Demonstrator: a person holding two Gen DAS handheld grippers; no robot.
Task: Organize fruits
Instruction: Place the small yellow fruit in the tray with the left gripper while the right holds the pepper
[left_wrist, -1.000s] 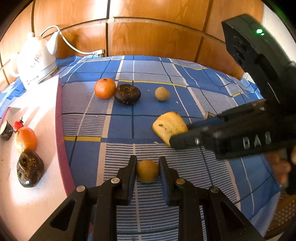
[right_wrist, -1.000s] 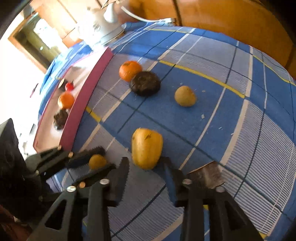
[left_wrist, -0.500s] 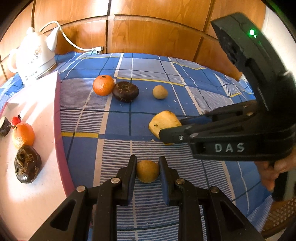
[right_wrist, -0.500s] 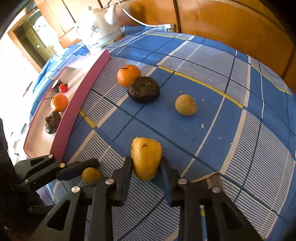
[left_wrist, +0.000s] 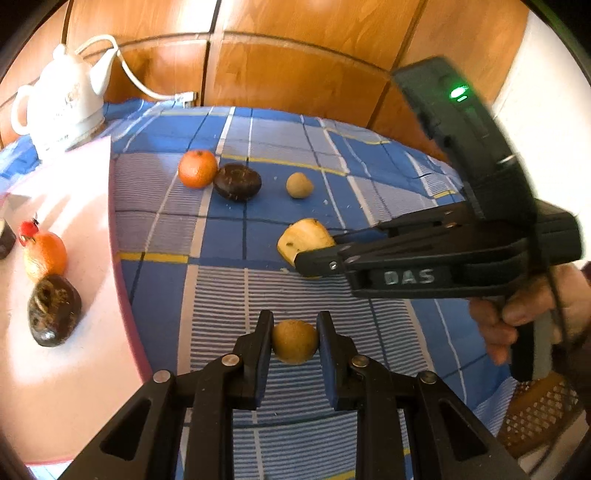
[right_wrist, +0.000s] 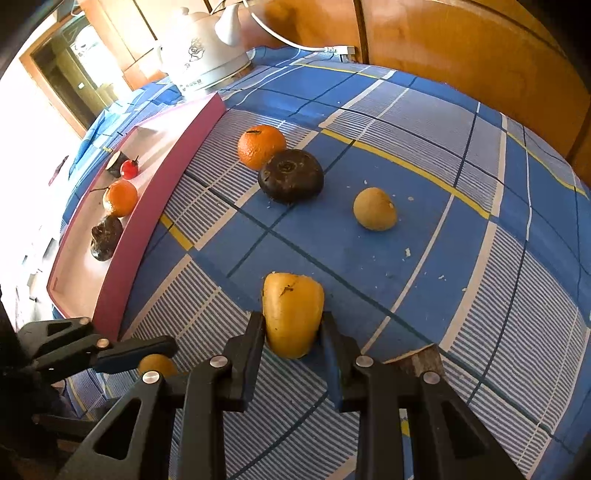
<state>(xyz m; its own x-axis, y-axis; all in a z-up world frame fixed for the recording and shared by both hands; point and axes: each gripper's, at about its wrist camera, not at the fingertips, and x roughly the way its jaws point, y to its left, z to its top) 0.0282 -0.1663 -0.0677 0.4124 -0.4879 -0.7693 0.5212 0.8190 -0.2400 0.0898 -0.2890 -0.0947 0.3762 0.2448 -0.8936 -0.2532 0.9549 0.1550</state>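
Black fingers of my left gripper (left_wrist: 294, 341) pinch a small brown round fruit (left_wrist: 294, 340) at its widest part; it looks firm and light, likely to roll if let go. My right gripper (right_wrist: 293, 328) closes on the yellow fruit (right_wrist: 293, 314) by its near end; its skin looks smooth, perhaps soft, so I judge a gentle squeeze is best. Both sit on the blue checked cloth (right_wrist: 461, 229). Farther off lie three more loose fruits: one brown round fruit (right_wrist: 375, 209), one dark fruit (right_wrist: 290, 175), one orange (right_wrist: 261, 146). On the pink tray (right_wrist: 147, 236) I count four pieces. Beyond stands one white kettle (left_wrist: 61, 107).
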